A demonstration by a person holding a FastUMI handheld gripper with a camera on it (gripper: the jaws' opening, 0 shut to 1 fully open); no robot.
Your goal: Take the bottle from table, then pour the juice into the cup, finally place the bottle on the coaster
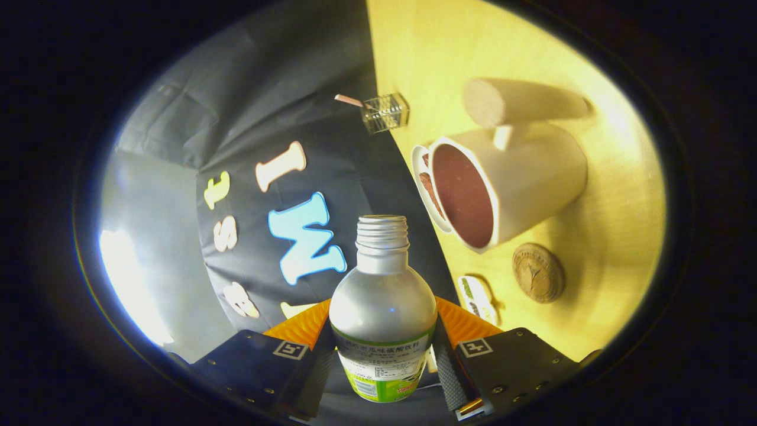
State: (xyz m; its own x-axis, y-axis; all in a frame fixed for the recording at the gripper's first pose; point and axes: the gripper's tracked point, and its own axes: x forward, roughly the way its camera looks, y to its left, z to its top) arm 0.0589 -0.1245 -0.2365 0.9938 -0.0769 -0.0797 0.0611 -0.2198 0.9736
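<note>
The tool [383, 355] pinches the uncapped bottle [382, 307] between both fingers. Beyond it, the white cup [520, 183] stands on the table [615, 284], with the round coaster [537, 273] just beside the cup.

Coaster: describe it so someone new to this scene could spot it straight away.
Start from the yellow table and find the big white cup beyond the claw, which is shut on the bottle. The coaster lies on the table just beside the cup. It is a small flat brown disc with an embossed mark, unlike the pale cylinder on the cup's other side.
</note>
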